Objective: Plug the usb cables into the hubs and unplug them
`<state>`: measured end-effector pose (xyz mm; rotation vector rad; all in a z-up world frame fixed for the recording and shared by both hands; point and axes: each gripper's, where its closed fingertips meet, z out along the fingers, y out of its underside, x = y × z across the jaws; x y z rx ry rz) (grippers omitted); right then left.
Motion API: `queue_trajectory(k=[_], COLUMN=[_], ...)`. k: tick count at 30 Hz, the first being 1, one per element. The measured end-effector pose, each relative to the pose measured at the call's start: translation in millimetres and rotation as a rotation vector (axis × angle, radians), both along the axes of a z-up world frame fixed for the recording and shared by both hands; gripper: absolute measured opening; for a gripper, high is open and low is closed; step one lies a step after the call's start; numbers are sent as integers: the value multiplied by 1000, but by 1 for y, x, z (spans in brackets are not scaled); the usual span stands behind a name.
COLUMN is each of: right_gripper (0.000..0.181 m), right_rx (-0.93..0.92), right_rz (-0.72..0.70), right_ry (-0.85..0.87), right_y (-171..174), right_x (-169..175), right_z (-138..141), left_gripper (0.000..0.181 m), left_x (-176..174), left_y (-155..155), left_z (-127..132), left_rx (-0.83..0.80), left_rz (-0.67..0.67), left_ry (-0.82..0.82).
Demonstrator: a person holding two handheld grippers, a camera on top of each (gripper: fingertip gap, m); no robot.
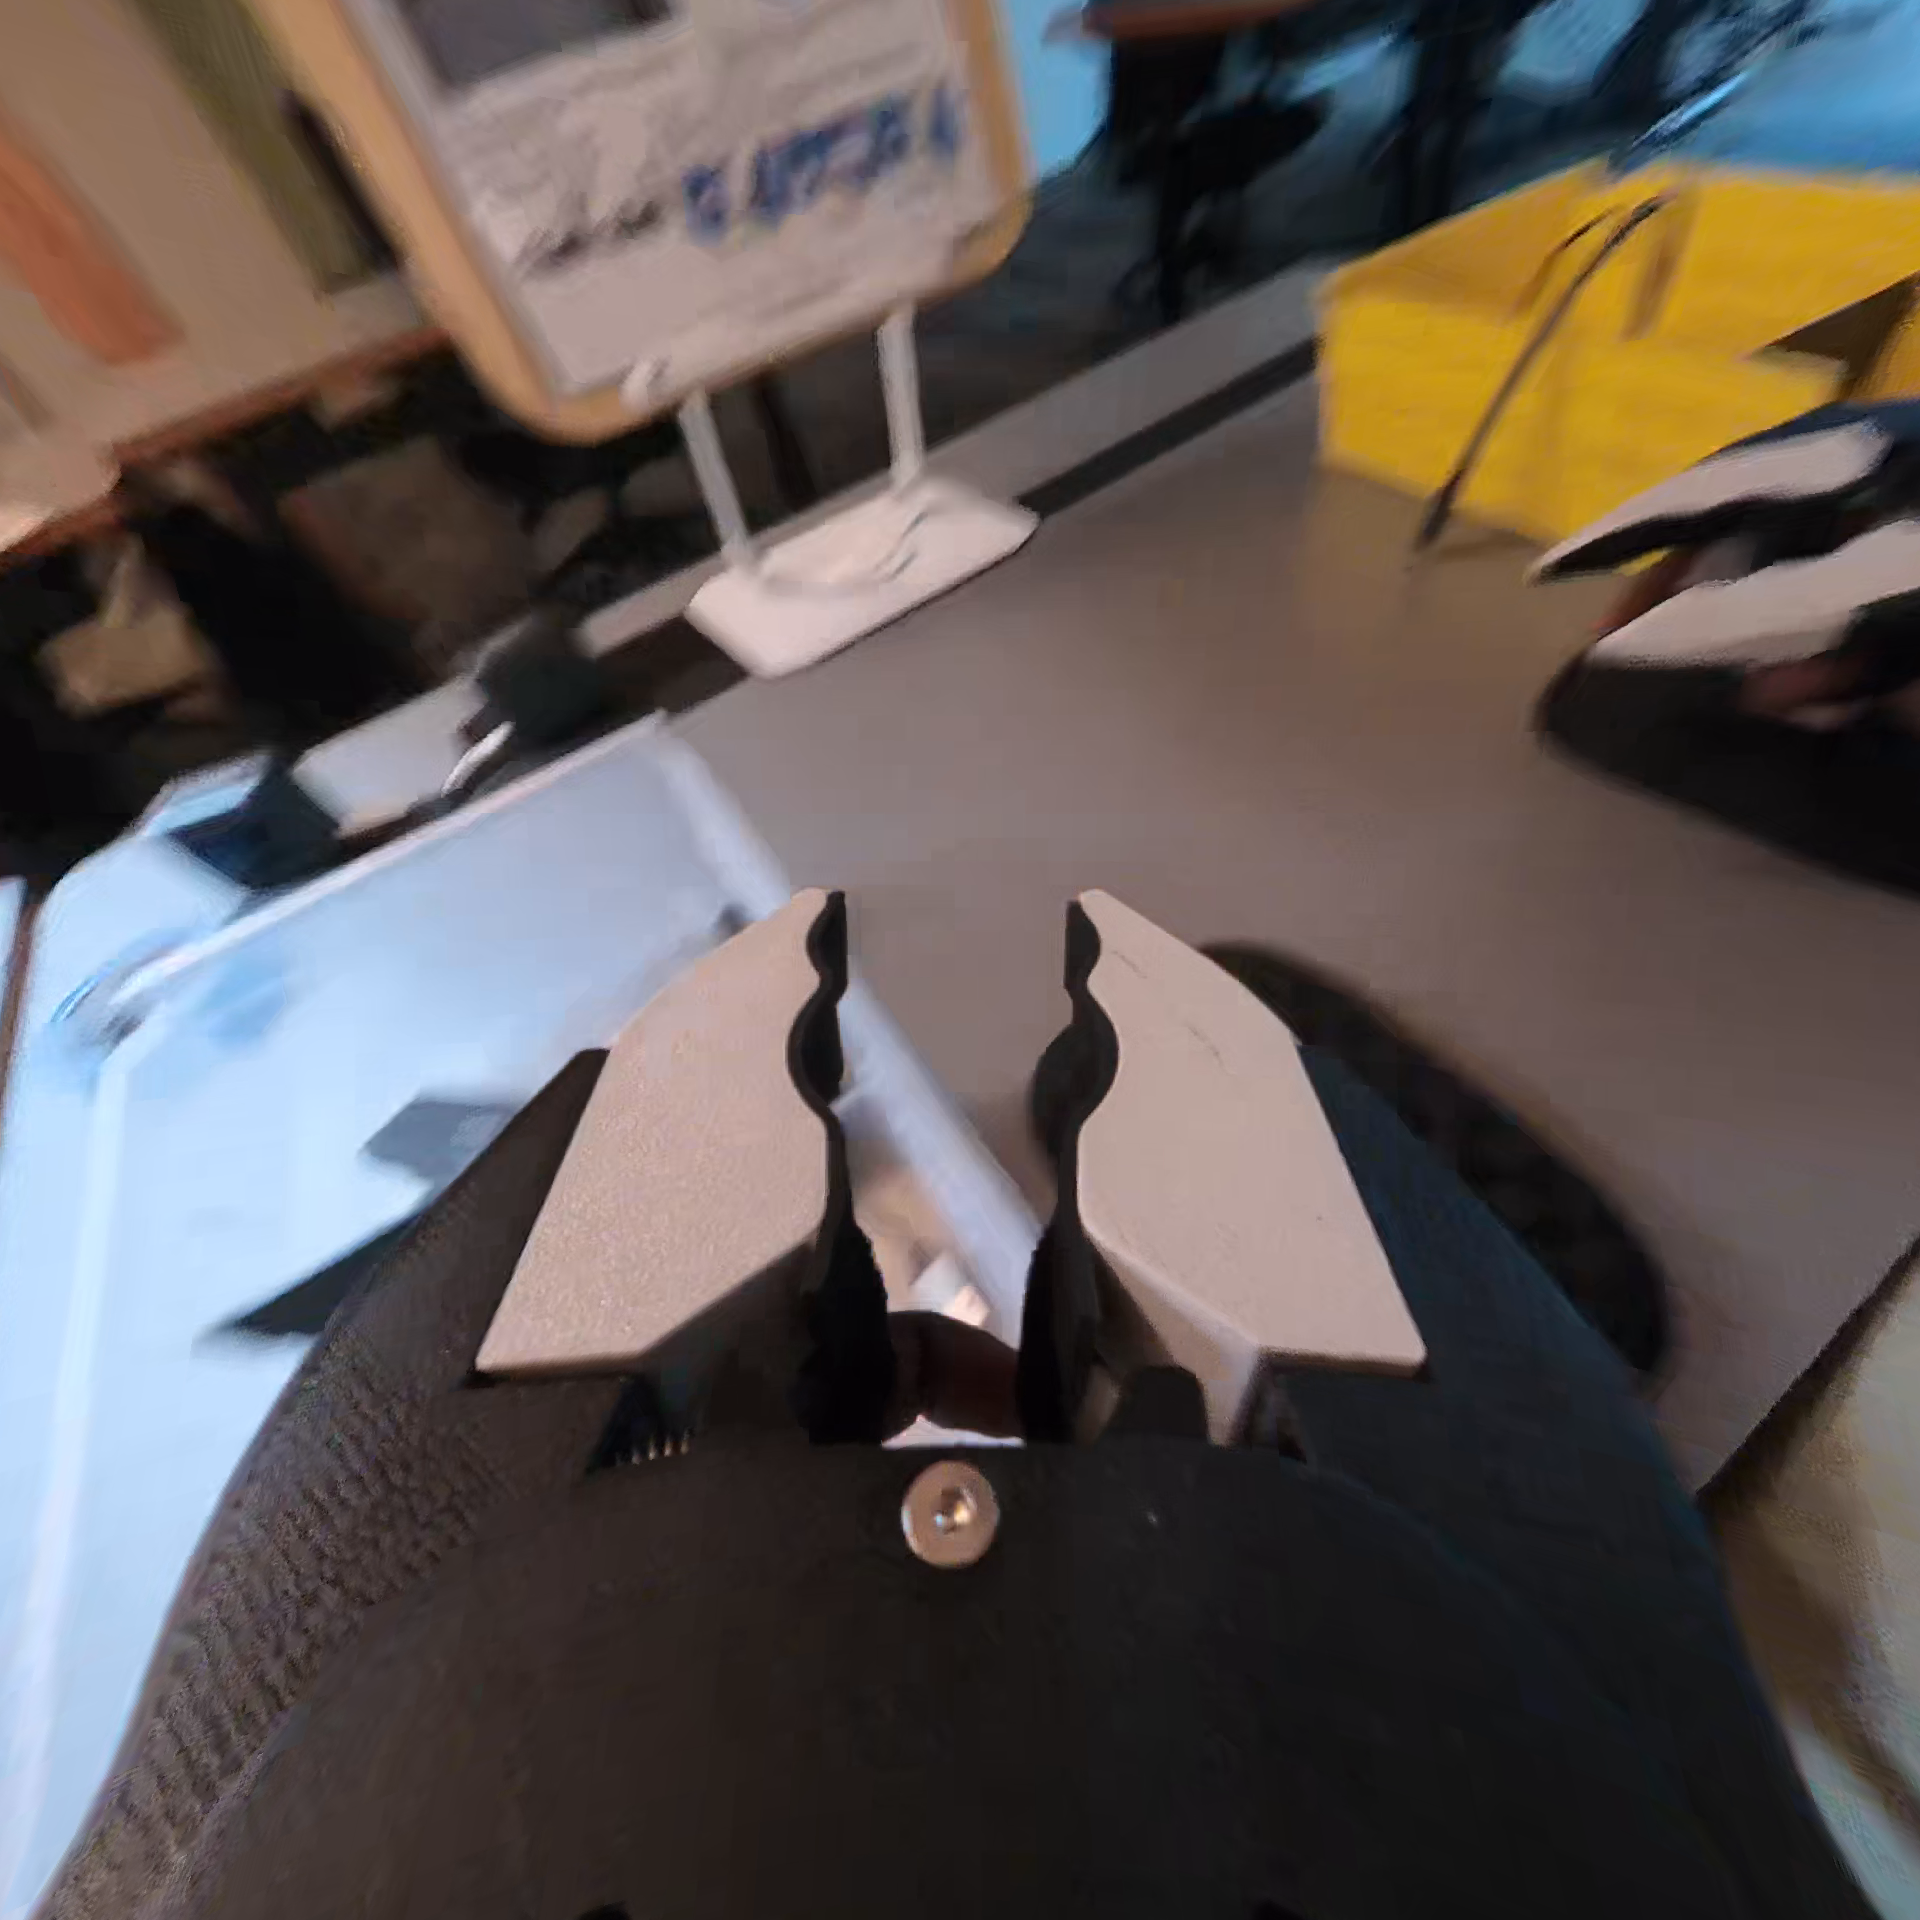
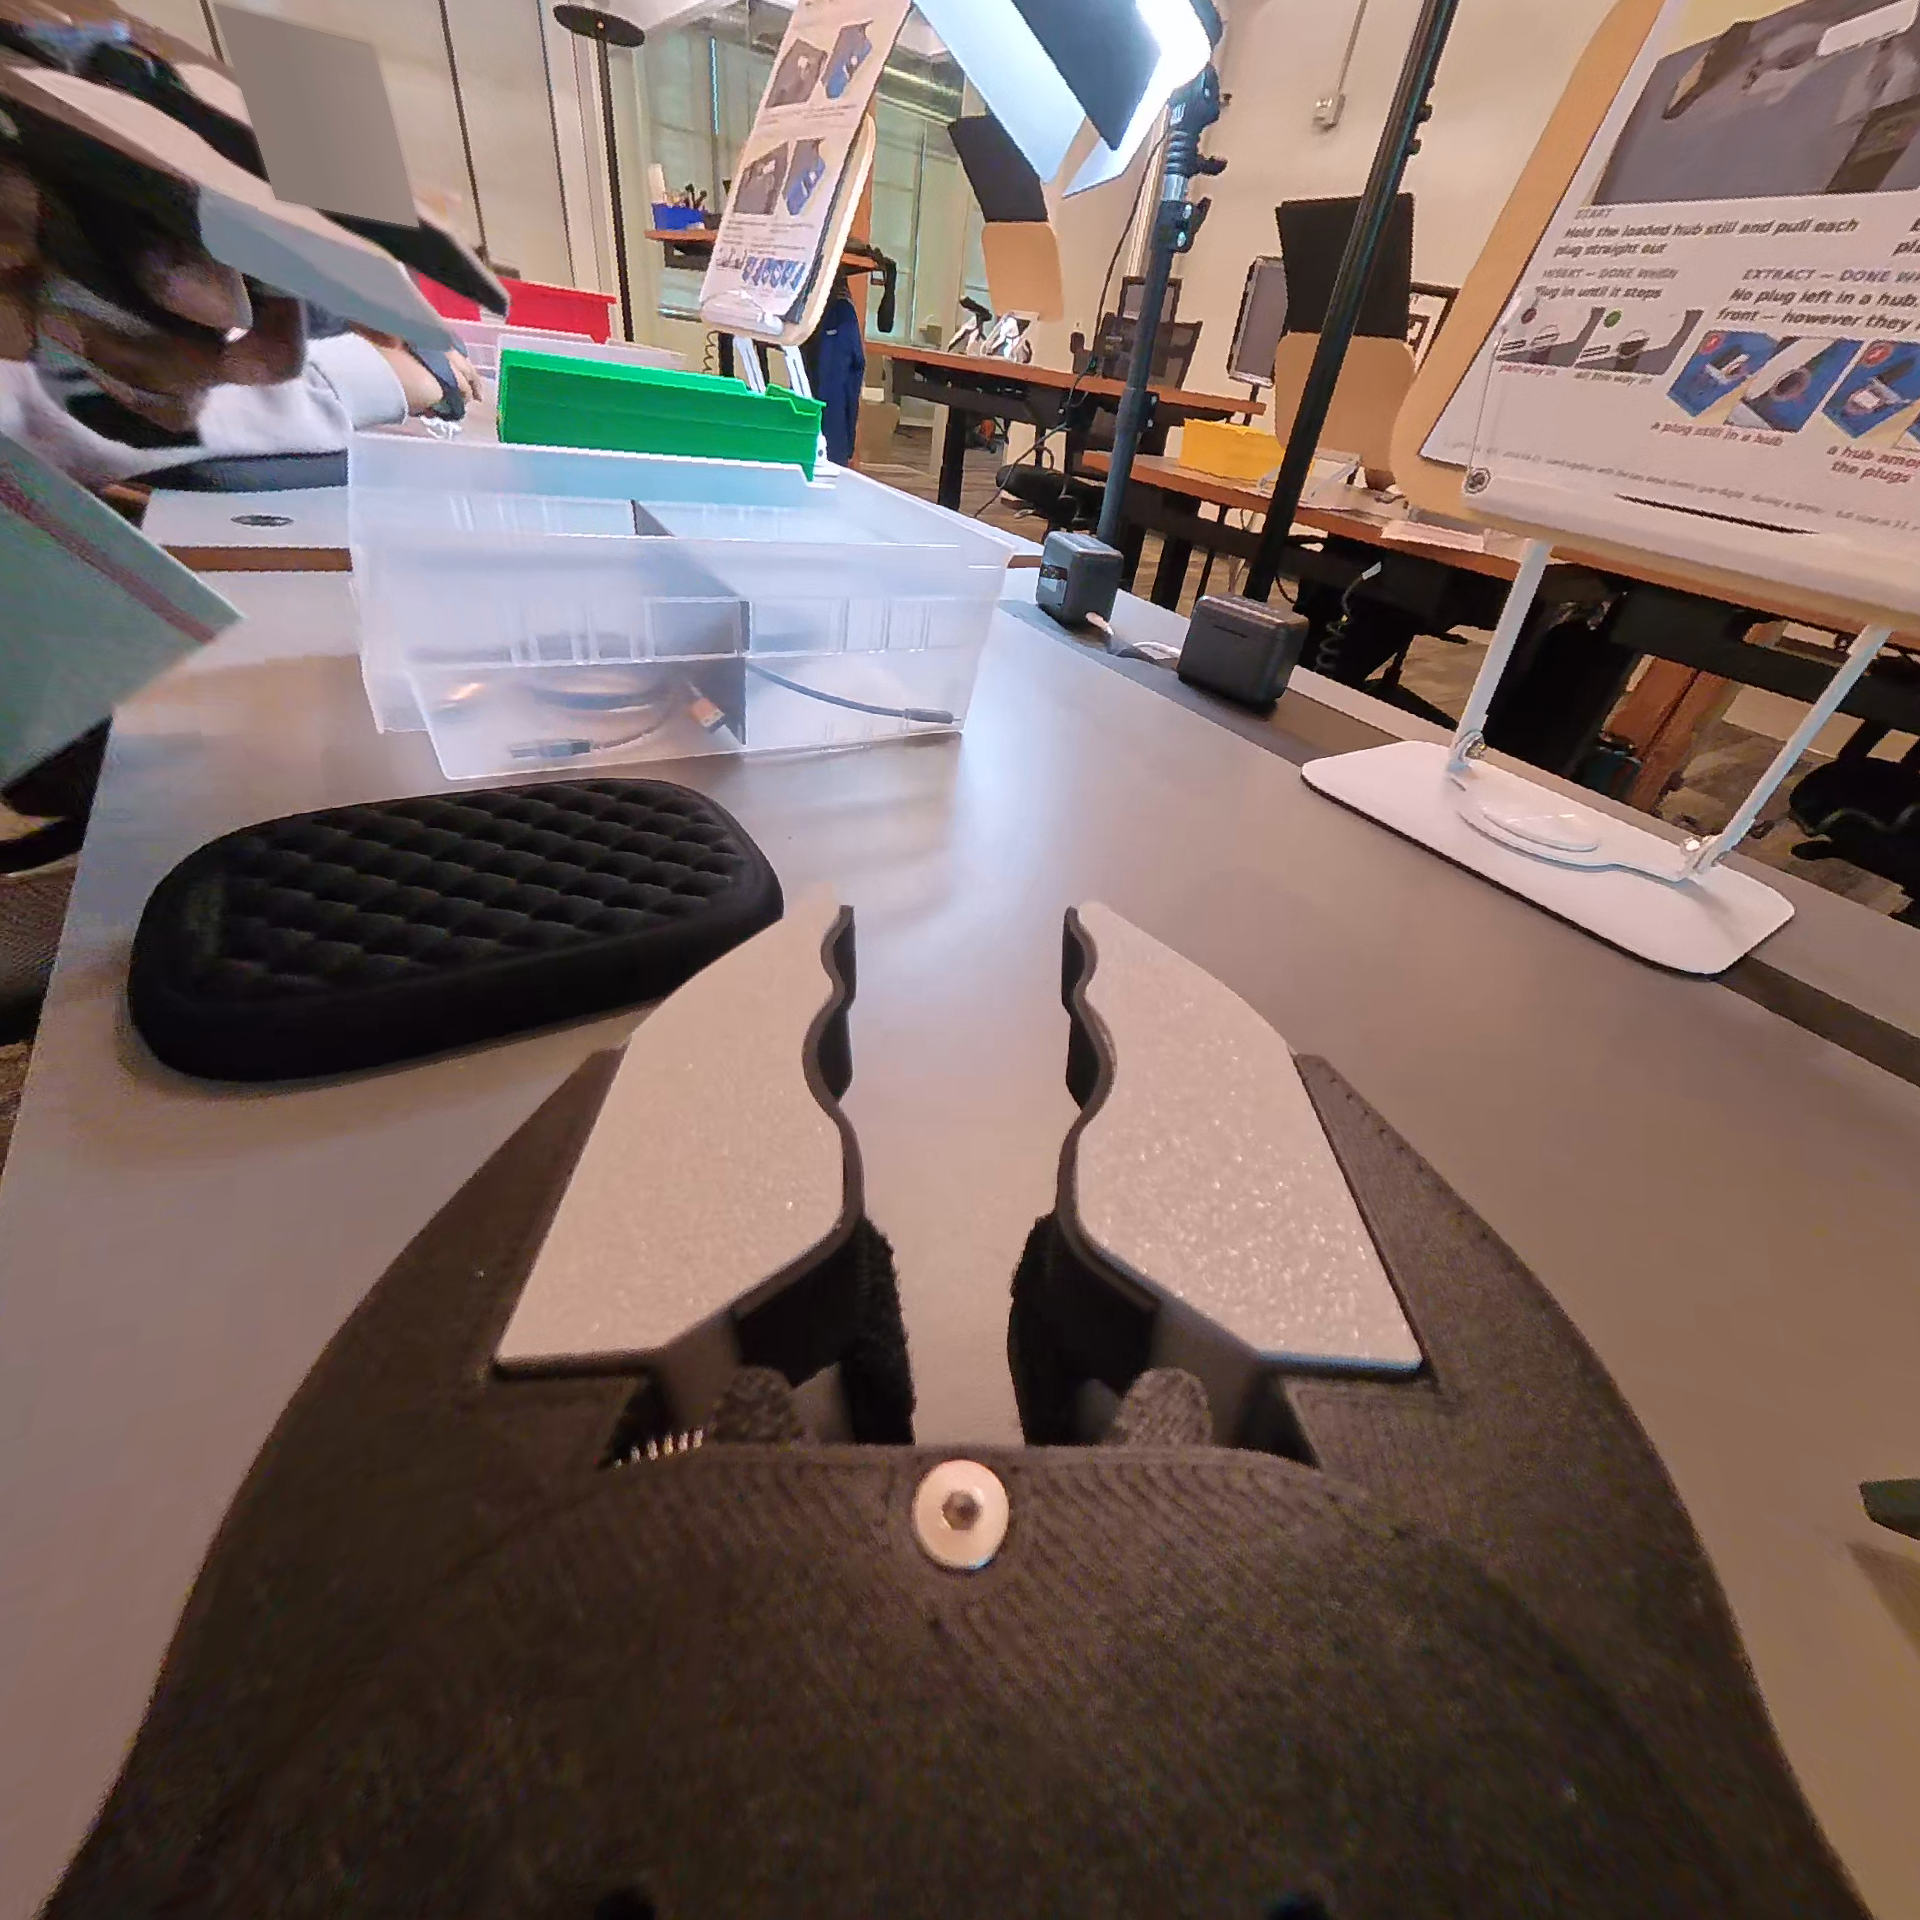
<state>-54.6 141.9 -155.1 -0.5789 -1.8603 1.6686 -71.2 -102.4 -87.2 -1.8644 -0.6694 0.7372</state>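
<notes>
My left gripper (image 1: 956, 914) is open and empty, held above the right wall of a clear plastic bin (image 1: 312, 987). That view is blurred; a dark flat item (image 1: 436, 1132) lies in the bin and I cannot tell what it is. My right gripper (image 2: 958, 925) is open and empty, low over the grey table (image 2: 1195, 987). In the right wrist view the clear bin (image 2: 675, 623) has a divider and holds coiled USB cables (image 2: 592, 727) on one side and a grey cable (image 2: 852, 701) on the other. The right gripper also shows at the right edge of the left wrist view (image 1: 1714, 551).
A black quilted pad (image 2: 447, 914) lies between my right gripper and the bin. An instruction board on a white stand (image 2: 1558, 852) is at the right. Green (image 2: 644, 405) and red bins (image 2: 551, 301) stand behind the clear bin. A yellow bin (image 1: 1558, 343) stands far right. There is about 25 cm between the tips of the two grippers.
</notes>
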Motion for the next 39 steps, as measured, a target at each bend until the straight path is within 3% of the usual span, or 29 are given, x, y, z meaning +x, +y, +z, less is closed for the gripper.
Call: queue_trajectory(k=[4, 7, 9, 13, 16, 19, 22, 24, 28, 33, 39], right_gripper=[38, 38, 38, 38, 38, 38, 38, 38, 38, 38, 38], right_rx=[26, 39, 45, 56, 63, 71, 79, 80, 63, 20, -19], right_rz=[4, 6, 10, 16, 16, 12, 12, 15, 20, 21, 18], right_ry=[-2, -1, -7, -14, -10, -11, -11, -7, -22, -35, -45], right_y=[-2, -3, -4, -5, -6, -6, -6, -7, -6, -2, 1], right_x=[0, 1, 0, 0, 1, 0, 0, 1, 0, -1, -2], right_z=[-3, -4, -5, -7, -7, -8, -9, -9, -9, -6, -3], left_gripper=[44, 48, 50, 48, 37, 27, 36, 40, 47, 55, 59], left_x=[-8, -11, -19, -41, -65, -109, -146, -159, -157, -167, -172], left_y=[-82, -108, -112, -95, -93, -104, -128, -141, -137, -145, -129], left_z=[-51, -84, -85, -58, -35, -22, -41, -65, -107, -126, -142], left_rx=[-210, -306, -337, -389, -617, -832, -1175, -1338, -1334, -1515, -1557], left_rz=[282, 358, 359, 139, -80, -101, -219, -369, -683, -817, -917], left_ry=[-246, -381, -368, -284, -173, -161, -192, -243, -292, -238, -150])
